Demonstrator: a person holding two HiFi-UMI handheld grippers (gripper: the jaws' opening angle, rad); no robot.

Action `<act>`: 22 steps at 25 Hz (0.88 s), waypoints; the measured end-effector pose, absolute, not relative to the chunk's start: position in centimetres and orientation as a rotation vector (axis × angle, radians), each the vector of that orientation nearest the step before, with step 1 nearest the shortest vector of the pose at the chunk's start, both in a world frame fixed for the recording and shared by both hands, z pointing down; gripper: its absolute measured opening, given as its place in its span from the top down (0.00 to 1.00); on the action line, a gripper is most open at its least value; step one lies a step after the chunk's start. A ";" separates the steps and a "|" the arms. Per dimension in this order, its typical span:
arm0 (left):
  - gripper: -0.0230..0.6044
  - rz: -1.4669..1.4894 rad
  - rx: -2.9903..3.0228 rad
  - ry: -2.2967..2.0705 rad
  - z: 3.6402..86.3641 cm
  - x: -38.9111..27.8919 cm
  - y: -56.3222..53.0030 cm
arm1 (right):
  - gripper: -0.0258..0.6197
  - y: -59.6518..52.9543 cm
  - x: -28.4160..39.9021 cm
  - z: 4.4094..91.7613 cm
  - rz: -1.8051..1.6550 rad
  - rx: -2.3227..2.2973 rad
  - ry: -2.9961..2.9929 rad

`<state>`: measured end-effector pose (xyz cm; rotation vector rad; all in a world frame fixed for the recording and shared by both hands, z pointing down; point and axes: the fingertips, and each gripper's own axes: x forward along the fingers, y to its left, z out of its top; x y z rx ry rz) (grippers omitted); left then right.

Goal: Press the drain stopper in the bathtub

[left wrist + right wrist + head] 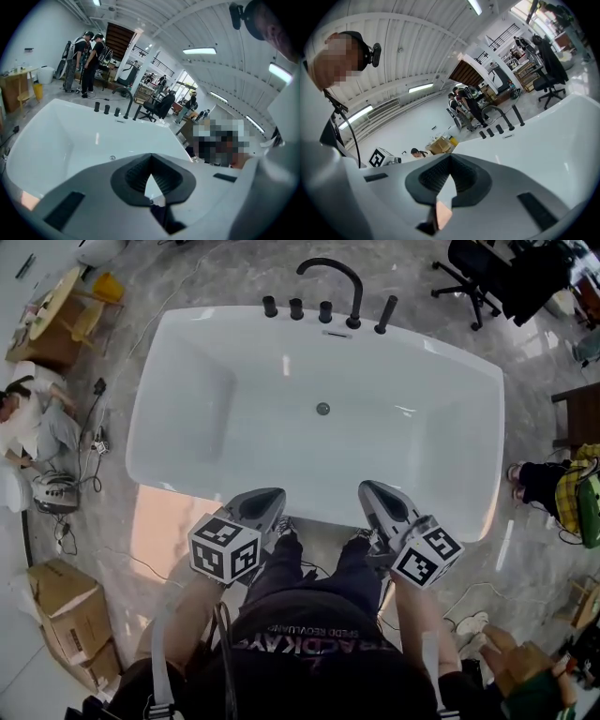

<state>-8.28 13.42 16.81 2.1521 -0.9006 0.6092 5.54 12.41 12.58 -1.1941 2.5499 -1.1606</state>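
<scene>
Head view puts the left gripper (267, 495) and right gripper (375, 489), both closed and empty, well short of the drain stopper (322, 409), so a long reach into the bathtub (178, 409) may miss it.

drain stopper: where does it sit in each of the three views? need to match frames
Head view: the drain stopper is on the tub floor, just above the picture's centre.
Left gripper view: the stopper is a small dot on the tub floor, low and left of centre.
Right gripper view: not visible.
Shared landmark: the black faucet on the tub's far rim shows in all three.
</scene>
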 end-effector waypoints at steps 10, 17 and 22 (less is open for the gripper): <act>0.96 0.630 2.077 -0.955 20.3 -5.9 12.3 | 0.94 11.3 7.4 16.3 -1.229 -1.105 2.677; 0.96 0.657 2.055 -0.950 23.5 -4.6 11.2 | 0.94 9.6 8.1 20.2 -1.269 -1.065 2.754; 0.96 0.684 2.082 -0.961 25.2 -4.6 9.6 | 0.94 8.2 8.3 22.7 -1.313 -1.095 2.762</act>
